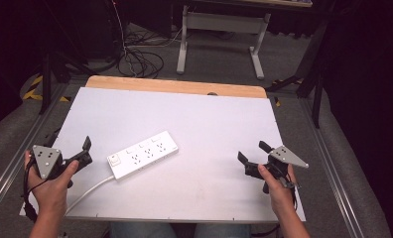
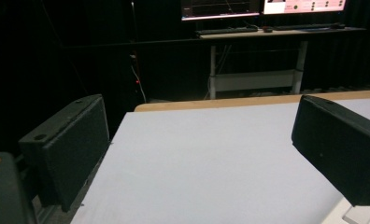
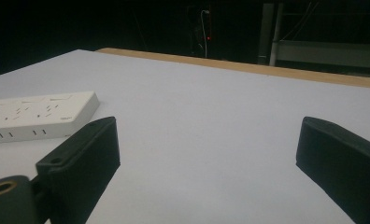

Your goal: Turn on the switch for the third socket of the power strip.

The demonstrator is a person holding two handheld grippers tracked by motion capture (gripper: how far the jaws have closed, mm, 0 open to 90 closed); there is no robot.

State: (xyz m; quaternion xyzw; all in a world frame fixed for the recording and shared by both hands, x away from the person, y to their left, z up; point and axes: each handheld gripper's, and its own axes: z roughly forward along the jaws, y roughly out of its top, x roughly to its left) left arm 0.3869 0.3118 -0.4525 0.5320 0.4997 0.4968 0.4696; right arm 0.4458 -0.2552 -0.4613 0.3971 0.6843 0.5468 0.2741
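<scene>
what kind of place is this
Probably a lab or office workspace set up for recording: a white board on a wooden table bearing a white multi-socket power strip, lit monitors with a keyboard on a back desk, and loose cables on grey carpet.

A white power strip [image 1: 143, 154] lay flat on the white table [image 1: 194, 119] between my two hands, nearer my left one, set on a slant with its far end pointing up and to the right. Its top faced up, showing three sockets and a switch at the near end. Its white cord [image 1: 88, 191] curved toward the table's near edge.
</scene>
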